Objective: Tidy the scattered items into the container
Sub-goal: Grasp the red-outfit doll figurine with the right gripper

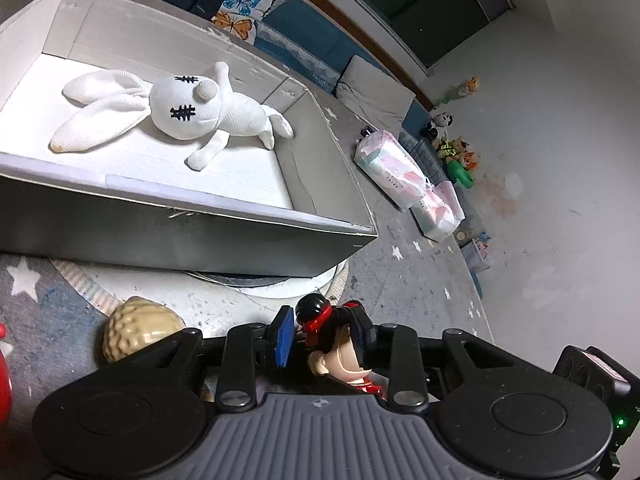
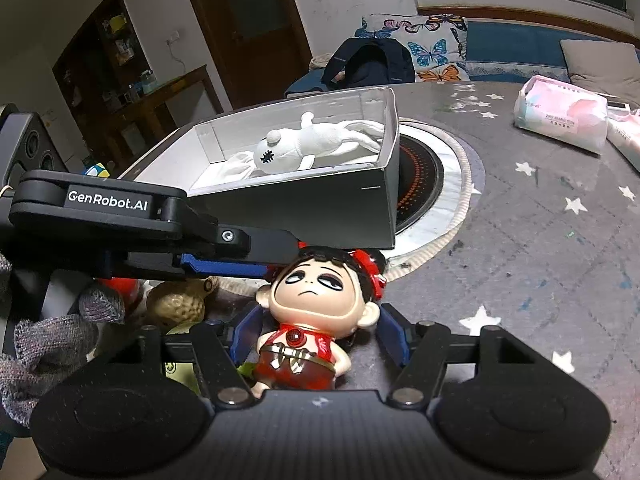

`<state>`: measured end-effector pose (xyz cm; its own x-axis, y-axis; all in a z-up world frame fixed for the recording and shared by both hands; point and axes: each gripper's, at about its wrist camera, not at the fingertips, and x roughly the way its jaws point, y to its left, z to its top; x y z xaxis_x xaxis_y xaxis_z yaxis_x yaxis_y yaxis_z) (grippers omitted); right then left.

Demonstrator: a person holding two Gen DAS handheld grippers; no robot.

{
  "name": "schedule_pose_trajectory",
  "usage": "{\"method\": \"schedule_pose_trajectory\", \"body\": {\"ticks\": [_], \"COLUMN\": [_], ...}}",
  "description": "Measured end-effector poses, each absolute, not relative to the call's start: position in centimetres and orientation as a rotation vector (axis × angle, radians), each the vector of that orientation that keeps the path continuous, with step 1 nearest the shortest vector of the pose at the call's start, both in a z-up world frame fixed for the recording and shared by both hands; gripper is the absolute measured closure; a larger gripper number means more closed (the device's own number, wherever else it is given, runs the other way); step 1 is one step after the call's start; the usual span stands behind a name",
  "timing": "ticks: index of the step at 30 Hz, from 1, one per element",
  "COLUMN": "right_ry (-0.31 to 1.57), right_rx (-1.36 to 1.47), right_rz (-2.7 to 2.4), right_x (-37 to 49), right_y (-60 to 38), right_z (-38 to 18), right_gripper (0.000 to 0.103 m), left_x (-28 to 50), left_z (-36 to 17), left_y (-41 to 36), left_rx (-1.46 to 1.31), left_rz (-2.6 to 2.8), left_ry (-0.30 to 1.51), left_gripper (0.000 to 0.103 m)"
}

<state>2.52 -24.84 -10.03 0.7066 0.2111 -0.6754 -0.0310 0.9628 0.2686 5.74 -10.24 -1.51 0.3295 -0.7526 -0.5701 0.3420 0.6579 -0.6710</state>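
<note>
Between our right tool fingers lies a doll in red, face up on the star-print worktop; the blue pads sit at its sides, though we cannot tell whether they press it. Our left tool reaches over the doll's head, its jaws standing apart around the black-and-red hair. Beside the doll we see a tan peanut toy. Just beyond stands the grey box, holding a white rabbit. Tissue packs lie well apart.

Dim indoor light, sharp focus, fisheye-bent edges.
</note>
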Motion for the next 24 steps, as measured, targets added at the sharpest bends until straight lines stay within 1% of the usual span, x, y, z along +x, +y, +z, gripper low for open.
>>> {"method": "schedule_pose_trajectory", "body": {"ticks": [11,19,24], "right_ry": [0.795,0.799,0.784], "right_rx": [0.266,0.284,0.272], "right_rz": [0.131,0.121,0.114], "right_x": [2.86,3.06,2.67], "right_y": [-24.86,-24.86,-24.71], "right_z": [-10.21,-10.30,-10.18], "right_gripper": [0.039,0.039,0.042], "left_x": [5.16,5.85,5.67], "left_z": [-1.54,-1.81,-1.82], "left_y": [-10.38,-10.52,-10.25], "left_rx": [-0.489,-0.505,-0.508], "left_rz": [-0.767,-0.768,-0.768], "left_ry": [0.985,1.008,1.001], "left_gripper": [0.069,0.067,0.067]}}
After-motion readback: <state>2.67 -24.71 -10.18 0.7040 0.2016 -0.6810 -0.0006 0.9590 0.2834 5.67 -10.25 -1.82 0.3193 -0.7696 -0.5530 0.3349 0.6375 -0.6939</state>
